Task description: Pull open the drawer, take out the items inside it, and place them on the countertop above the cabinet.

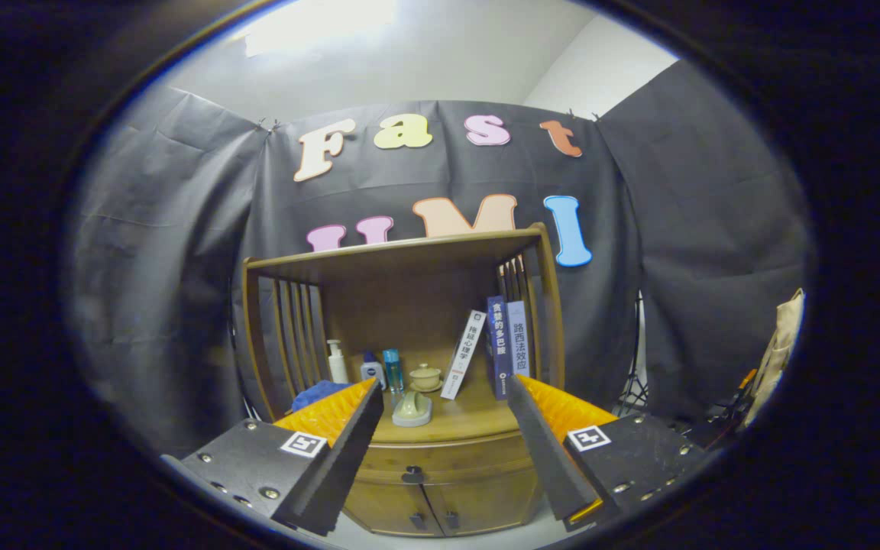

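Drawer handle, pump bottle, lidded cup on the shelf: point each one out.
Drawer handle (pixel 412 475): gripper view, the dark pull on the drawer front.
Pump bottle (pixel 338 367): gripper view, its white body.
Lidded cup (pixel 425 377): gripper view, its side below the lid.

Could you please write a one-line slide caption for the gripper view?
Open gripper faces a wooden cabinet, its closed drawer below a countertop holding bottles and books.

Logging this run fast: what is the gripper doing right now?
Gripper: open, holding nothing, fingers spread ahead of the cabinet's closed drawer.
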Demonstrator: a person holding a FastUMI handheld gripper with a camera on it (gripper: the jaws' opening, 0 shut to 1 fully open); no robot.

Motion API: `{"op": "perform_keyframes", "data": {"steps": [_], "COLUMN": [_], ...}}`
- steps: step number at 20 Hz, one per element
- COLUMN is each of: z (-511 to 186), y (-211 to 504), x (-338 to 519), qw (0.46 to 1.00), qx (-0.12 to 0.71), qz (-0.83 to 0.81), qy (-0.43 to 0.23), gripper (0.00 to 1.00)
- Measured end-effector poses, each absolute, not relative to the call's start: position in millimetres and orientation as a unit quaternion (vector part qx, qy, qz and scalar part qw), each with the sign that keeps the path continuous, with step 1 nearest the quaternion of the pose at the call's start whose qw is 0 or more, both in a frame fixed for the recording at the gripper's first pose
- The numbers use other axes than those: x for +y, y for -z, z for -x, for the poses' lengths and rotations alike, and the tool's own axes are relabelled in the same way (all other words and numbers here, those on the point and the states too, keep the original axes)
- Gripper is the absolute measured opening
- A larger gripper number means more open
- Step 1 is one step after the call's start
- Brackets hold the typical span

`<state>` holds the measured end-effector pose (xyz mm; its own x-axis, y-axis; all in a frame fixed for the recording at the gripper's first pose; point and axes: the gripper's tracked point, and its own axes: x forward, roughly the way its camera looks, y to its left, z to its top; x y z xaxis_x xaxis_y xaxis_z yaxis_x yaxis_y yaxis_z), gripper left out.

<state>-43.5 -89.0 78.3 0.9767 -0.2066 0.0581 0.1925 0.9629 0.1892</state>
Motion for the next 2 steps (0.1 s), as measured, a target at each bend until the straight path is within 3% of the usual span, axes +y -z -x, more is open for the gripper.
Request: {"op": "perform_keyframes", "data": {"steps": [2], "z": [43.6], "y": [-78.1], "x": [-82.2], "qw": [0.990], "qx": [-0.040], "qz": [-0.101], "qy": [0.092], "gripper": [0.99]}}
